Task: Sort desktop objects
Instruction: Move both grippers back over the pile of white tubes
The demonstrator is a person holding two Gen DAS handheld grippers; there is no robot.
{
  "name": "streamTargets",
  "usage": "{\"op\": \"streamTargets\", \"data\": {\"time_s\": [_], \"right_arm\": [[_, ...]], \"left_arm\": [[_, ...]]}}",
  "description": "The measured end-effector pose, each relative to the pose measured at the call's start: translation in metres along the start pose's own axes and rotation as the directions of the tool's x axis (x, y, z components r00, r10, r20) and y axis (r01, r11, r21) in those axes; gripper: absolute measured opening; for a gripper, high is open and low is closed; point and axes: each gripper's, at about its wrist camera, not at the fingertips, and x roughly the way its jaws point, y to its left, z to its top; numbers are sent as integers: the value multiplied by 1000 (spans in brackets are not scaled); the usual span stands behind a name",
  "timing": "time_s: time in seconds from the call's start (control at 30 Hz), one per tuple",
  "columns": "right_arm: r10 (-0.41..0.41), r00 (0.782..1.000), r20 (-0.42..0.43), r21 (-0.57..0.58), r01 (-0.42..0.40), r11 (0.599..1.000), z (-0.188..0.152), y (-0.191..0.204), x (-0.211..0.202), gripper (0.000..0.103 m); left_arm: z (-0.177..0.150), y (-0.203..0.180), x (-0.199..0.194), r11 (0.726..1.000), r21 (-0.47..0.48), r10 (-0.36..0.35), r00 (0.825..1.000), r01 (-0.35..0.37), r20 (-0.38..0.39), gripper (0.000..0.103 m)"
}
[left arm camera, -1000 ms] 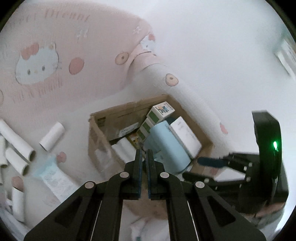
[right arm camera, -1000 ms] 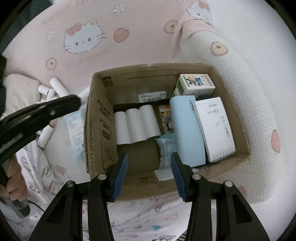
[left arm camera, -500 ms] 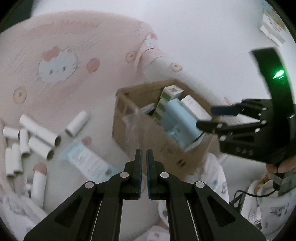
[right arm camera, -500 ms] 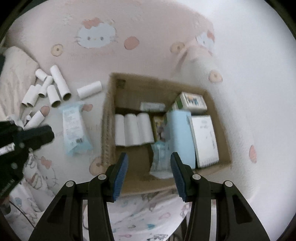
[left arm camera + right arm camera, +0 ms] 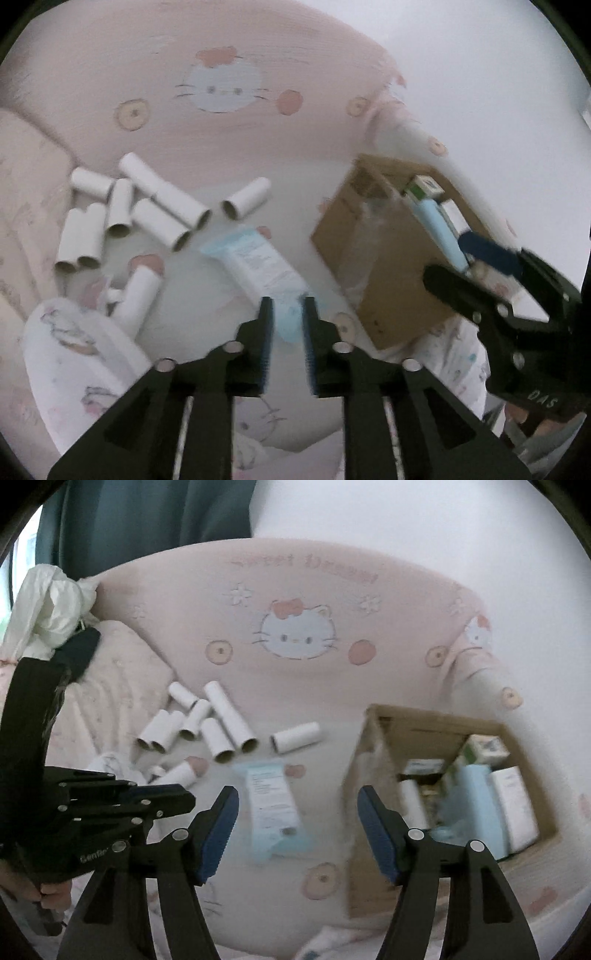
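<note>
Left gripper (image 5: 287,314) opening, jaws part-way apart, nothing pinched yet, aimed at the near end of the pale blue tissue pack (image 5: 258,264). Right gripper (image 5: 297,825) opening too, jaws spread wide and empty, hovering over the same pack (image 5: 272,805). Pack flat on the pink cat-print bedding (image 5: 295,602), between the heap of white cardboard tubes (image 5: 207,725) and the cardboard box (image 5: 373,812), just apart from the box wall. Likely light, soft and crinkly in its plastic wrap (slippery, probably, and apt to buckle if squeezed mid-body). Best taken across the narrow width near one end, pads on both long edges. Tubes hollow and light, easily crushed.
</note>
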Motion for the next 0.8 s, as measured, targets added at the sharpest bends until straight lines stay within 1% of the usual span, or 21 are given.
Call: {"op": "streamTargets", "data": {"time_s": [0.03,0.1,0.13,0.2,0.3,0.37,0.43,0.47,0.5,0.57,0.6,0.63,0.67,0.73,0.8], "right_arm": [[13,1000,-8,2,-13,1000,-1,3,4,65],[7,1000,-5,10,-7,1000,-1,8,11,66],[11,1000,-4,14,-11,1000,-1,11,11,66],[50,999,-7,28,-50,998,0,15,20,66],[104,994,-10,65,-103,993,-3,22,37,67],[110,994,-24,58,-109,992,-4,31,50,67],[108,993,-38,40,-107,993,-3,38,62,67],[119,992,-45,33,-117,993,-2,42,68,67],[134,989,-55,34,-132,991,-1,45,76,67],[164,983,-84,63,-159,985,0,47,92,67],[182,977,-107,94,-173,981,0,47,104,67],[193,973,-123,114,-180,977,0,47,112,67],[200,970,-138,124,-183,975,0,48,118,67],[196,966,-166,111,-179,977,-1,53,131,67],[175,967,-186,70,-164,984,-1,60,142,67]], "left_arm": [[0,7,0,1000,-9,16,1000,-16,1,42],[-1,19,2,999,-9,45,999,-45,-14,48],[0,24,4,998,2,63,998,-63,-24,48],[2,36,5,996,19,91,995,-90,-27,49],[9,57,11,998,-13,61,997,-62,-52,49],[17,72,18,998,-30,54,994,-57,-90,48],[23,83,28,997,-24,65,988,-69,-141,49],[26,88,35,997,-9,80,981,-83,-178,49],[28,91,41,995,9,99,976,-99,-197,49],[32,98,54,991,65,132,966,-120,-224,49],[34,102,59,989,76,142,963,-128,-229,49],[36,107,63,989,71,141,962,-127,-236,49],[38,115,70,993,50,120,961,-111,-248,49],[40,127,80,995,17,102,959,-101,-266,48],[41,136,92,992,11,125,948,-128,-293,48]]}}
